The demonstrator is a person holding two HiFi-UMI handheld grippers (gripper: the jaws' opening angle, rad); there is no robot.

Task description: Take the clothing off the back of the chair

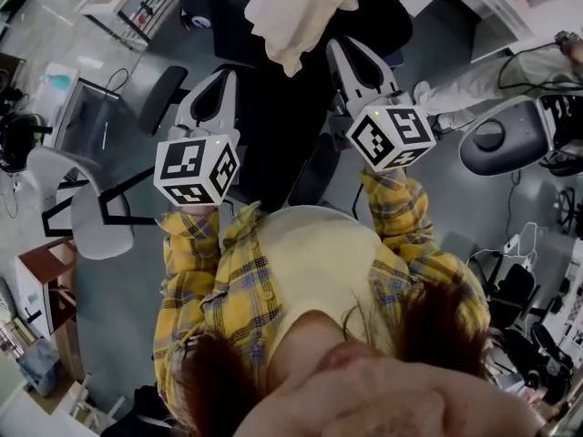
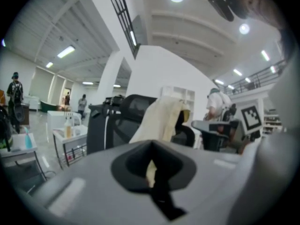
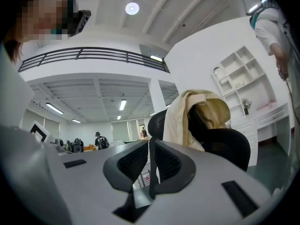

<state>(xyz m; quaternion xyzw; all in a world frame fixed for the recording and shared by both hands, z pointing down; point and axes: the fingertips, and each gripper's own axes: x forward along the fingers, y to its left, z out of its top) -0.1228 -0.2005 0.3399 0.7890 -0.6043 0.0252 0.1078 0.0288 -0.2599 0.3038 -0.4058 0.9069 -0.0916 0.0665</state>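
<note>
Cream fabric: clothing (image 1: 296,12), draped over the top of the back of a black chair (image 3: 225,144), hanging down on both sides of the backrest.

Left gripper (image 2: 151,146): fingers closed together, nothing held; pointed at the chair back, clear of the clothing.

Right gripper (image 3: 149,144): fingers closed, nothing between them; pointed at the same chair from the other side, likewise apart from the clothing.

Yellow plaid sleeves (image 1: 405,217): on the person's arms, behind both marker cubes.

Grey chair (image 1: 91,212): on the floor to the left, well apart.
</note>
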